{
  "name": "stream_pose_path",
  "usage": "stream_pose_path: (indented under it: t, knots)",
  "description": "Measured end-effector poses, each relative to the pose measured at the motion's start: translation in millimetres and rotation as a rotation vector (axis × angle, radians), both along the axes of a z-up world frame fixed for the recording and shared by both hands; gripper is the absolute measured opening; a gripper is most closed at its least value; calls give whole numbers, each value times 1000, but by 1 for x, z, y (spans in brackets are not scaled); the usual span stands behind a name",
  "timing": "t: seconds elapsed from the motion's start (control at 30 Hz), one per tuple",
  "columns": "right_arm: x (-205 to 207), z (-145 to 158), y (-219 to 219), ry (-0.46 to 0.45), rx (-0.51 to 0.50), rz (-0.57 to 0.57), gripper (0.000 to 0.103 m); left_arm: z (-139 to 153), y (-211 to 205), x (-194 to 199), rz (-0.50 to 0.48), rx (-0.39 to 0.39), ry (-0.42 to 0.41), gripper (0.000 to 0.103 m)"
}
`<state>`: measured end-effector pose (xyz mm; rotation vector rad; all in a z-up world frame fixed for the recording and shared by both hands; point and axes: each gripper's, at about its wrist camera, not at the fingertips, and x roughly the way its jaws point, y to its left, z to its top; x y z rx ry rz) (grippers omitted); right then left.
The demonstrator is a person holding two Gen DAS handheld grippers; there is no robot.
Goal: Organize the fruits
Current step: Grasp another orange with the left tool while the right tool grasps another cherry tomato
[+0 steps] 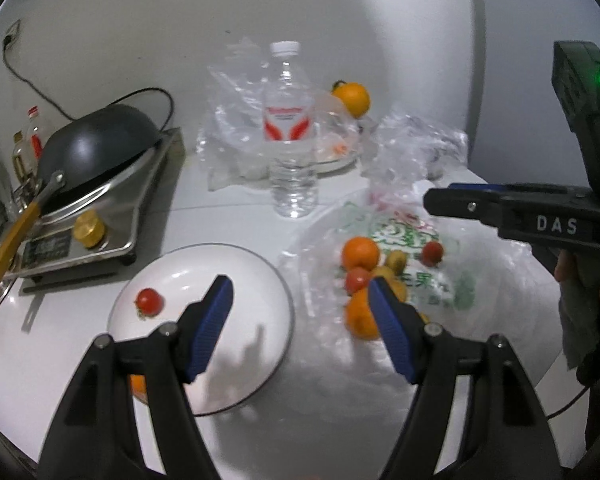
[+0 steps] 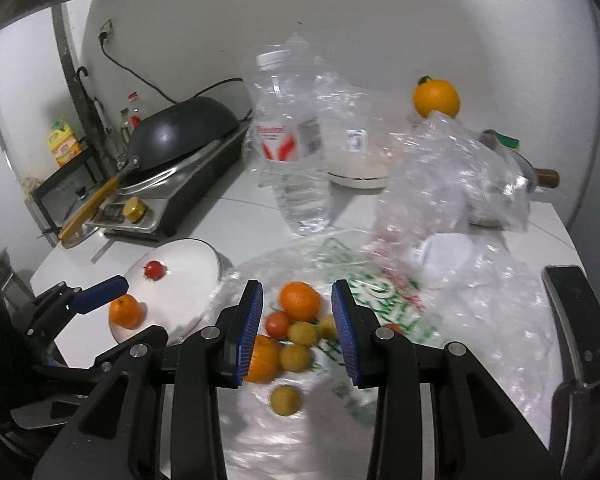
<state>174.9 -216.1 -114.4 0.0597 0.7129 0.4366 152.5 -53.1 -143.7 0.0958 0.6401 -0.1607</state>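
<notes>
My left claw (image 1: 300, 300) and right claw (image 2: 297, 310) hang open, empty; water bottle (image 1: 290, 132), crumpled bags (image 2: 452, 176) crowd the bench (image 1: 228, 224).

Both views are dimly lit with a cool, greyish cast, and the wall behind falls off into grey. The fisheye lens bends straight edges near the rim, and black vignette corners frame each picture. In the left wrist view a soft shadow of fingers lies across the lower part of the white plate (image 1: 172, 276), which suggests light from above. Small bright highlights glint on the crumpled plastic bags (image 1: 416, 148) and on the water bottle (image 1: 290, 132). In the right wrist view the fruit pile (image 2: 292, 332) at lower centre is smeared by motion blur, as is the printed bag (image 2: 364, 280) beneath it.
</notes>
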Motion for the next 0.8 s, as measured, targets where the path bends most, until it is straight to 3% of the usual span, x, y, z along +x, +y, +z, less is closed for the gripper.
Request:
stream_pose_path:
  t: [0.47, 0.8]
  knots:
    - [12, -33, -43, 48, 1, -22, 38, -15, -54, 14, -79, 110, 50, 71]
    - [25, -51, -43, 86, -16, 22, 33, -31, -68, 27, -98, 147, 101, 71]
